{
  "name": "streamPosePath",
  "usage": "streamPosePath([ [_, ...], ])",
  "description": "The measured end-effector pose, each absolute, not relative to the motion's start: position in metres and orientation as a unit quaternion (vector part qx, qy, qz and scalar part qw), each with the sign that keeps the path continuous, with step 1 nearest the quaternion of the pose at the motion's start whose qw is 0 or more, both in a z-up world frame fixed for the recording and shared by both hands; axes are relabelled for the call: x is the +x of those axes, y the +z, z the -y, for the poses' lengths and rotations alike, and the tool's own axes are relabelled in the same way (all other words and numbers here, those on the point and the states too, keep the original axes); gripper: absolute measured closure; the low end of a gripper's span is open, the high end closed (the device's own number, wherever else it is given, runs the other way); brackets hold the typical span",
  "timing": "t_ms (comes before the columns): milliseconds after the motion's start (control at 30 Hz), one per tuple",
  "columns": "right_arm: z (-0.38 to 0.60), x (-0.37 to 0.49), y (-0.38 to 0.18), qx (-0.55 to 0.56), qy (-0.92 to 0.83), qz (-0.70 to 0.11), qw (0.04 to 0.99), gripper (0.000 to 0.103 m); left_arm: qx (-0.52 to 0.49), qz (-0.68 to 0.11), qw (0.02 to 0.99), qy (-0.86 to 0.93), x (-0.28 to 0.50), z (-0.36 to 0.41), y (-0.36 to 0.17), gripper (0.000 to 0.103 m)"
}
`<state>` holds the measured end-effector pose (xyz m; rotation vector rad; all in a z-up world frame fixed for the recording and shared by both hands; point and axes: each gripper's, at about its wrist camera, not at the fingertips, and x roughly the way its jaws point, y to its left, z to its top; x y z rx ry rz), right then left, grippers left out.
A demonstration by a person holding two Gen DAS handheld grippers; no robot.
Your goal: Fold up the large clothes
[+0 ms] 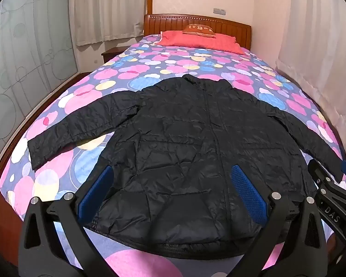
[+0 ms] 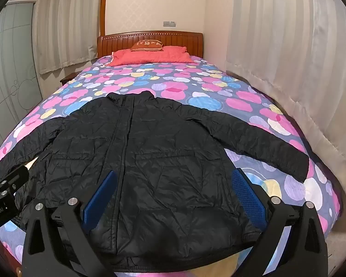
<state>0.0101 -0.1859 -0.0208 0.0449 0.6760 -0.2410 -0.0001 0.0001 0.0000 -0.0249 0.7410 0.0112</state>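
A black quilted jacket lies flat, front up, on the bed, collar toward the headboard, both sleeves spread out to the sides. It also shows in the right wrist view. My left gripper is open and empty, hovering above the jacket's lower left part near the hem. My right gripper is open and empty above the jacket's lower right part. The right gripper's body shows at the right edge of the left wrist view; the left gripper's body shows at the left edge of the right wrist view.
The bed has a dotted pink, blue and purple cover. A red pillow and a small brown cushion lie by the wooden headboard. Curtains hang close on the right. A nightstand stands left of the bed.
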Motion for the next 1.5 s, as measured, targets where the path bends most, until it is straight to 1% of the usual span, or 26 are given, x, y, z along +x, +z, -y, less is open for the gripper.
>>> streamPosePath([
  [1500, 0.1835, 0.0125, -0.0286, 0.019, -0.117, -0.338, 0.934, 0.005, -0.008, -0.361, 0.932, 0.005, -0.0005, 0.0010, -0.0001, 0.002],
])
